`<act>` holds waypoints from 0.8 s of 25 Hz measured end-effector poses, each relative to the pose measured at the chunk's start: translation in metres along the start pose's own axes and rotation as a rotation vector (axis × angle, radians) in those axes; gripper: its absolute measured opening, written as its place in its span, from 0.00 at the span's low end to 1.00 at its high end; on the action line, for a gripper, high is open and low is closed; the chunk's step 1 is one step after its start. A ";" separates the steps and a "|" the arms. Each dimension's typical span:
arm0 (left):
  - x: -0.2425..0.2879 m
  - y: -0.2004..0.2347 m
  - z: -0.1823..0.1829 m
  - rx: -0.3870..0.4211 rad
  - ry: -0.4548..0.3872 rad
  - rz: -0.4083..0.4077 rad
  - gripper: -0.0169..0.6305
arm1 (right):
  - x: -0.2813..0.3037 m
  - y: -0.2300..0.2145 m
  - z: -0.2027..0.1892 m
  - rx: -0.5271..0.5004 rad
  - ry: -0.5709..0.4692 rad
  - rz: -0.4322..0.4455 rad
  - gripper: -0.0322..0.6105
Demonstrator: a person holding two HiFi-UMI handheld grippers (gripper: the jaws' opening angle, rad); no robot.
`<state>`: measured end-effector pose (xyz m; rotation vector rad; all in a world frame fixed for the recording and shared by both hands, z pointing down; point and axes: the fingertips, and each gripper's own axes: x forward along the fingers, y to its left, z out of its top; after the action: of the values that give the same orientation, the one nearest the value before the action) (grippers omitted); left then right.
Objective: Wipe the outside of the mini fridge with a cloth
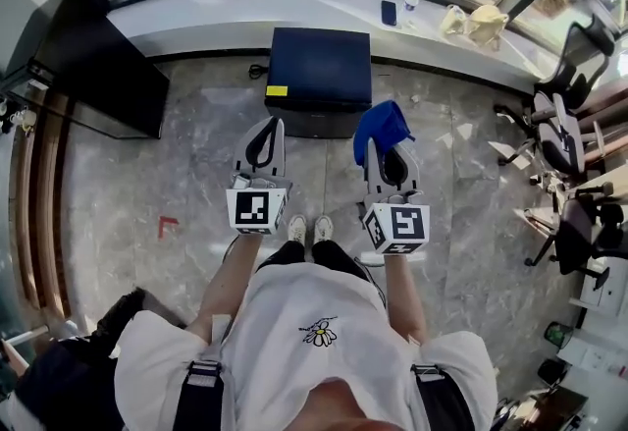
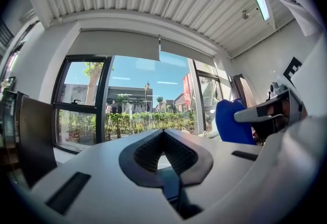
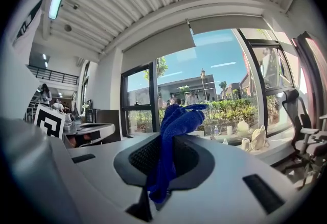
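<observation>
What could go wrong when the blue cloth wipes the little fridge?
The cloth is only pinched in the right hand-held gripper, bunched up, so rubbing might tug it loose. Its hard jaws could then scrape the mini fridge. The left hand-held gripper is shut on nothing, so nothing steadies the fridge if it slides.

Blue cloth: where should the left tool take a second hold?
Grip the loose bunch of the blue cloth standing free beyond the right tool, which pinches its lower end. The left tool, jaws together now, should open and come in from its own side.
</observation>
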<state>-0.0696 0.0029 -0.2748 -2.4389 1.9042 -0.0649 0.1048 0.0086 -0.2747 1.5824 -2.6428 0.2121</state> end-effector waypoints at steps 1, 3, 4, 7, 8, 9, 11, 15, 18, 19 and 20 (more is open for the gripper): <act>0.005 0.001 -0.005 0.002 0.012 0.007 0.03 | 0.005 -0.003 -0.002 0.004 0.002 0.010 0.14; 0.015 0.000 -0.017 -0.009 0.029 0.017 0.03 | 0.015 -0.011 -0.007 0.004 0.005 0.031 0.14; 0.021 -0.001 -0.024 -0.014 0.034 0.017 0.03 | 0.020 -0.017 -0.011 0.001 0.009 0.035 0.14; 0.045 0.003 -0.057 -0.030 0.052 0.013 0.03 | 0.045 -0.032 -0.034 0.012 0.019 0.030 0.14; 0.052 0.006 -0.071 -0.037 0.059 0.016 0.03 | 0.054 -0.035 -0.044 0.016 0.022 0.032 0.15; 0.058 0.010 -0.088 -0.039 0.064 0.021 0.03 | 0.063 -0.037 -0.058 0.018 0.023 0.037 0.14; 0.069 0.019 -0.133 -0.027 0.070 0.030 0.03 | 0.081 -0.038 -0.095 0.021 0.016 0.044 0.15; 0.089 0.034 -0.266 -0.048 0.063 0.073 0.03 | 0.126 -0.045 -0.216 0.031 0.005 0.056 0.14; 0.105 0.038 -0.382 -0.062 0.054 0.066 0.03 | 0.164 -0.047 -0.322 0.037 0.002 0.086 0.15; 0.110 0.039 -0.421 -0.052 0.063 0.057 0.03 | 0.174 -0.049 -0.355 0.028 -0.005 0.101 0.15; 0.115 0.040 -0.458 -0.039 0.069 0.053 0.03 | 0.185 -0.051 -0.387 0.015 -0.015 0.113 0.14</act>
<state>-0.1086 -0.1237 0.1802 -2.4395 2.0164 -0.1116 0.0531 -0.1204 0.1345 1.4450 -2.7512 0.2267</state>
